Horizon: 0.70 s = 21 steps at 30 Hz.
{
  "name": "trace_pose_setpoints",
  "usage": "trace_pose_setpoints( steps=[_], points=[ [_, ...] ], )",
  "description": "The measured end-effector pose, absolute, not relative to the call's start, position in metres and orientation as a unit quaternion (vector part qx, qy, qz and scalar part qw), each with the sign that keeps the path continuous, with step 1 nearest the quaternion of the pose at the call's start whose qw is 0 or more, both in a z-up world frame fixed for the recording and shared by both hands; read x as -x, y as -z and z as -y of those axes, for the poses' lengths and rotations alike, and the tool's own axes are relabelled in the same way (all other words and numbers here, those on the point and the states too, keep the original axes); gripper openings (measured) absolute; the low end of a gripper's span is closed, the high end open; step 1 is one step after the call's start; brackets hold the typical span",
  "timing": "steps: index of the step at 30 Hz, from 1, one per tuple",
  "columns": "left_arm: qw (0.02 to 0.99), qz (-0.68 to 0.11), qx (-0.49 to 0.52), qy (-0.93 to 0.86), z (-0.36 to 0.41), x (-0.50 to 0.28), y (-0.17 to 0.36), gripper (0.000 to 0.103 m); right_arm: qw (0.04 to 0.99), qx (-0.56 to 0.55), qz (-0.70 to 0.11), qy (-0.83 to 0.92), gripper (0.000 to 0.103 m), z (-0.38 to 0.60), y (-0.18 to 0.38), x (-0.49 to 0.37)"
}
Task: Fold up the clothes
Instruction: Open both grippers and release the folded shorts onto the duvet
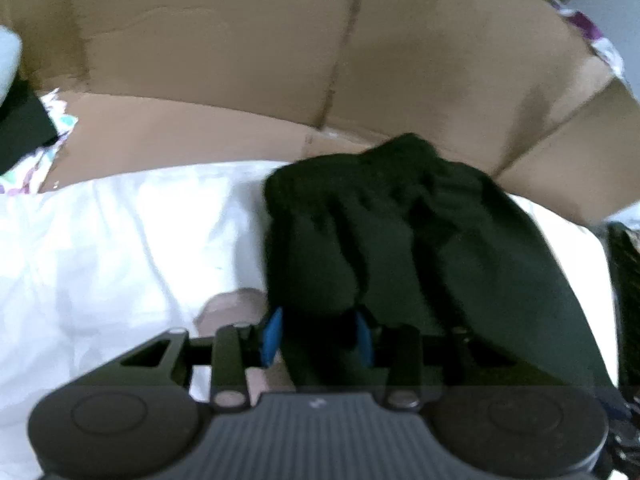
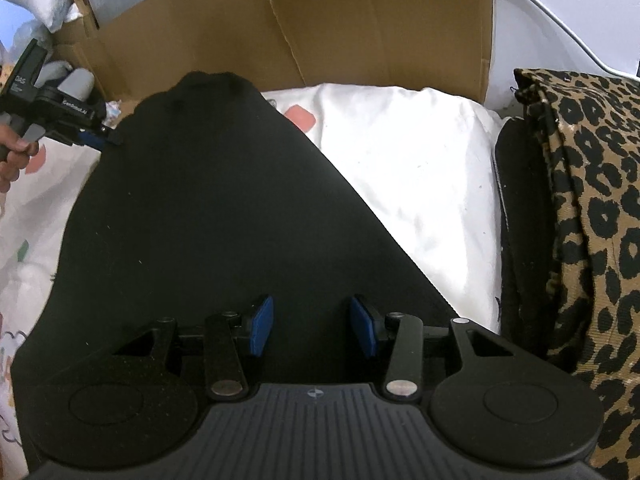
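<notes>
Black fabric of the garment (image 2: 208, 208) fills the centre and lower left of the right wrist view, spread flat over the white sheet (image 2: 400, 168), with cardboard (image 2: 360, 20) standing behind in the upper frame. Leopard-print cloth (image 2: 592, 208) lies along the right edge. Right gripper (image 2: 313, 330) has its blue pads spread above the fabric, gripping nothing. Left gripper (image 1: 318, 334), in its blurred view, has bunched black cloth between its pads; whether they pinch it I cannot tell.

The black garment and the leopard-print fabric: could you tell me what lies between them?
In the right wrist view, a bare stretch of white bedding separates the black garment from the leopard-print fabric, which has a dark item along its near edge.
</notes>
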<state>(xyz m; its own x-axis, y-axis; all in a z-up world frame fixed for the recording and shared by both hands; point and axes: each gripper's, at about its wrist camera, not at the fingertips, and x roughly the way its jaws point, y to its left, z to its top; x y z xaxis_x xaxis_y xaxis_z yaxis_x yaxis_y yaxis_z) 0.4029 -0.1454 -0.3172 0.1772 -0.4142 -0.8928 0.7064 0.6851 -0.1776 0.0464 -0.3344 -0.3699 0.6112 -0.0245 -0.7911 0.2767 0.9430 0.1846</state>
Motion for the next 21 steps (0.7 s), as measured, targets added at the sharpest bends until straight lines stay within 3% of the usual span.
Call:
trace_pose_setpoints(
  steps=[4,10,13,16,21],
  points=[
    [0.769,-0.505,-0.132,0.369,0.138,-0.405,0.326,0.054,0.882,-0.129,-0.444,0.092,0.05,0.335,0.371,-0.043],
    [0.785,-0.482,-0.105,0.374,0.119,-0.394,0.317,0.049,0.876,-0.127,-0.454,0.104,0.05,0.341,0.372,-0.036],
    [0.789,-0.463,-0.105,0.39,0.119,-0.39,0.302,0.041,0.872,-0.138,-0.456,0.112,0.05,0.344,0.37,-0.033],
    [0.788,-0.441,-0.111,0.415,0.125,-0.389,0.292,0.02,0.872,-0.15,-0.453,0.112,0.05,0.345,0.366,-0.028],
    [0.776,-0.439,-0.122,0.436,0.142,-0.389,0.302,0.012,0.881,-0.157,-0.437,0.096,0.049,0.342,0.358,-0.021]
  ],
)
